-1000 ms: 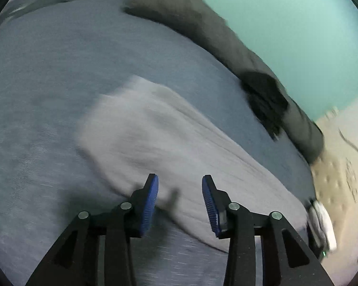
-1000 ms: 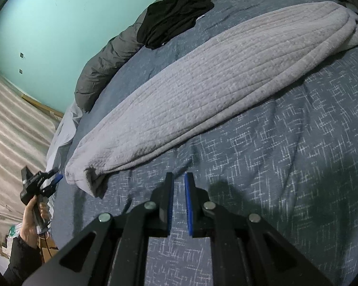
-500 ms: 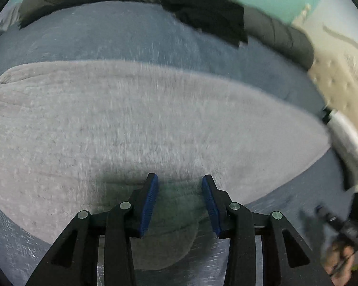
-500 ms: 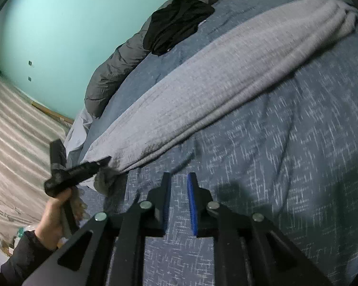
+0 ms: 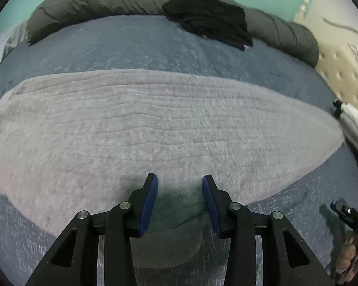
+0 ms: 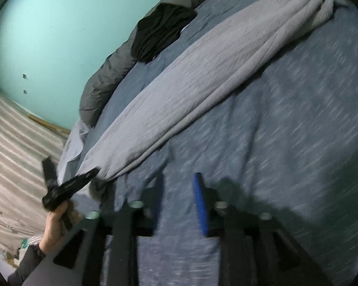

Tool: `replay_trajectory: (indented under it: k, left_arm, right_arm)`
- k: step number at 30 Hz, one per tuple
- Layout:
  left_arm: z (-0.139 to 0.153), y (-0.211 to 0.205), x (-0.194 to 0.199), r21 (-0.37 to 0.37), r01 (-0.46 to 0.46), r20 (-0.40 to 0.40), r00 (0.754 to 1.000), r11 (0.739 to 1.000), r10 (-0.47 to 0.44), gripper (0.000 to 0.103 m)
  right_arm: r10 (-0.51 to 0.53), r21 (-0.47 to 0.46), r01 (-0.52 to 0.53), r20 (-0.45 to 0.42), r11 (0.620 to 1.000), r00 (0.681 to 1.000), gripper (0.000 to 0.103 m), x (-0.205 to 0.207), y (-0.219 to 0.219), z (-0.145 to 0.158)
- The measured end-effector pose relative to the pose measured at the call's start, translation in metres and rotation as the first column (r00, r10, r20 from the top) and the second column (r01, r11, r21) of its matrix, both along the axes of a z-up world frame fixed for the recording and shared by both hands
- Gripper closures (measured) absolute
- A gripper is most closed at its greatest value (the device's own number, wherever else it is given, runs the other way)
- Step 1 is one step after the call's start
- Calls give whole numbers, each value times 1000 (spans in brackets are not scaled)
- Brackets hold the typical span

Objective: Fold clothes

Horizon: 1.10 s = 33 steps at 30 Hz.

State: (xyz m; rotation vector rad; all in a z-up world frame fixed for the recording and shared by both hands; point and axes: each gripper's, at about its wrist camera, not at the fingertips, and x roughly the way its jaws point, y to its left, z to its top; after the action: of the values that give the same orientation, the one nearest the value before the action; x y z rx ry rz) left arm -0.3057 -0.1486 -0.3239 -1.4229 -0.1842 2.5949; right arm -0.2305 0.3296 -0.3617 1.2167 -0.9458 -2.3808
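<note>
Bedding set the scene: a bed (image 5: 136,47) under a blue flecked cover, a rolled dark duvet (image 5: 90,2) along its far edge by the teal wall, and a black garment (image 5: 210,19) heaped on that roll. Across the bed lay the grey ribbed garment (image 5: 169,128), stretched out long and already narrowed, its far end bunched in pleats in the right wrist view.

The step in hand looked like taking hold of the near end for a lengthwise fold. The left gripper (image 5: 180,202) hovered over that end, jaws apart and opening slightly, with a lip of grey cloth between them but no pad visibly pressing on it. The right gripper (image 6: 176,202) was over bare cover beside the garment, jaws opening on nothing.

Next, I judged, the left jaws needed to close on the hem and the right to find its own corner.

No brand, label or writing was readable.
</note>
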Motion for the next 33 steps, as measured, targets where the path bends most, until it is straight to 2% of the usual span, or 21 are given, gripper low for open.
replay_trajectory:
  k: [2, 4, 9, 11, 12, 16, 19, 21, 25, 33]
  left_arm:
    - [5, -13, 11, 34, -32, -20, 999, 999, 33, 48]
    - [9, -27, 23, 71, -69, -38, 997, 995, 72, 42]
    - [9, -40, 36, 118, -134, -55, 988, 984, 141, 36]
    - [8, -46, 42, 127, -154, -61, 985, 980, 163, 28]
    - [7, -48, 45, 129, -165, -64, 983, 978, 174, 26]
    - [4, -56, 57, 135, -187, -65, 978, 973, 198, 23]
    - [0, -58, 60, 141, -187, -58, 979, 972, 197, 13]
    - [1, -60, 62, 146, -190, -63, 978, 971, 201, 12]
    - [4, -66, 64, 147, -215, -94, 969, 965, 230, 9]
    - [5, -78, 62, 155, -239, -129, 957, 959, 260, 7]
  right_arm:
    - [-27, 58, 28, -5, 998, 1000, 62, -7, 18, 9]
    - [-67, 111, 65, 11, 992, 998, 56, -21, 40, 16]
    - [-215, 212, 196, 68, 957, 974, 53, -52, 101, 23]
    - [-274, 235, 251, 71, 939, 959, 46, -61, 123, 25]
    - [-300, 242, 274, 75, 931, 951, 43, -65, 132, 24]
    - [-378, 236, 347, 103, 908, 920, 41, -82, 167, 19]
    - [-430, 232, 398, 105, 888, 897, 40, -89, 184, 19]
    - [-442, 221, 412, 111, 884, 890, 35, -96, 191, 16]
    - [-471, 185, 446, 123, 876, 874, 35, -104, 200, 9]
    - [-475, 248, 446, 69, 860, 877, 35, -124, 197, 6]
